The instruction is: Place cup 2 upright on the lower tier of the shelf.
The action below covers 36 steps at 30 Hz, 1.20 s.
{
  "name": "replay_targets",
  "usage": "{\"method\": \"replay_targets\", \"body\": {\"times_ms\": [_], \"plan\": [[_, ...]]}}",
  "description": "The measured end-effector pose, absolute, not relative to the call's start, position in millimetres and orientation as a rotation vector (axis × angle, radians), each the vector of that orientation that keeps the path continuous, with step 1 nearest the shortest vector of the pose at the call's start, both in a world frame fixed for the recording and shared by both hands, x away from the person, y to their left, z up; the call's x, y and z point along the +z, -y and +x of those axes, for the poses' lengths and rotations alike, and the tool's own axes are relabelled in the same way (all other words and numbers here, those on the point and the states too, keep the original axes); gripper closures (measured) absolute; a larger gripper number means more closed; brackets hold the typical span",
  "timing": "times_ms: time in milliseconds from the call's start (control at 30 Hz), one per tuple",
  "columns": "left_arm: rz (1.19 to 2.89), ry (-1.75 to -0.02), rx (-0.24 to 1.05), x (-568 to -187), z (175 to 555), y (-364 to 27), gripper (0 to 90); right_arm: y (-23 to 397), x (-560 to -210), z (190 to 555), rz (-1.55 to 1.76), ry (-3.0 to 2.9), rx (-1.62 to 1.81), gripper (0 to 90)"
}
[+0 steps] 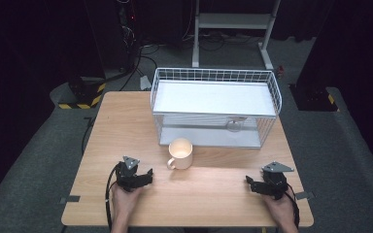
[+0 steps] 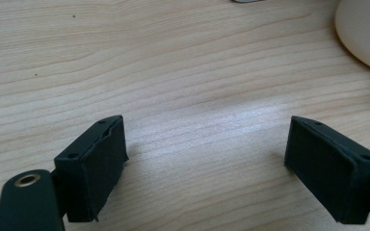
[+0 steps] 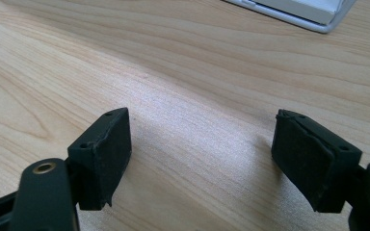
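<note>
A cream mug [image 1: 180, 153] stands upright on the wooden table [image 1: 126, 121], its handle toward the front left. Its rounded side also shows as the mug [image 2: 366, 33] at the top right of the left gripper view. Behind it stands a white wire basket shelf [image 1: 216, 104] with a small clear glass [image 1: 233, 125] under its upper tray. My left gripper [image 1: 148, 175] rests low at the front left, a little left of the mug, open with bare wood between its jaws [image 2: 204, 163]. My right gripper [image 1: 250, 183] sits at the front right, also open and empty [image 3: 201, 159].
The basket's white base edge [image 3: 294, 12] lies ahead of the right gripper. Bare wood stretches between the two grippers along the table's front. Beyond the table are a white stand's legs [image 1: 233, 29], cables and dark equipment on the floor.
</note>
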<state>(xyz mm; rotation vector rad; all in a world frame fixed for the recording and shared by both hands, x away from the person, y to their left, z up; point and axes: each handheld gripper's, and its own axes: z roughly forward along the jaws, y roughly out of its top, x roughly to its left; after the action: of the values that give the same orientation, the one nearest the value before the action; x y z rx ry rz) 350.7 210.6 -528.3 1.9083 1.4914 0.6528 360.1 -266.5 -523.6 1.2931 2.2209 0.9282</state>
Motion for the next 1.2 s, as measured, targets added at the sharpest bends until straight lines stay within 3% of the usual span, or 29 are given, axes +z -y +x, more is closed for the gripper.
{"method": "replay_targets", "body": {"times_ms": [367, 1200], "plan": [[1.951, -1.359, 0.581, -523.6, 340.2, -199.2, 8.5, 266.0, -523.6, 360.0, 1.298, -2.217, 0.927, 21.9], [1.971, -1.259, 0.499, -514.0, 330.8, -164.6, 7.3, 265.5, -523.6, 359.5, 1.307, -2.212, 0.925, 22.0]]}}
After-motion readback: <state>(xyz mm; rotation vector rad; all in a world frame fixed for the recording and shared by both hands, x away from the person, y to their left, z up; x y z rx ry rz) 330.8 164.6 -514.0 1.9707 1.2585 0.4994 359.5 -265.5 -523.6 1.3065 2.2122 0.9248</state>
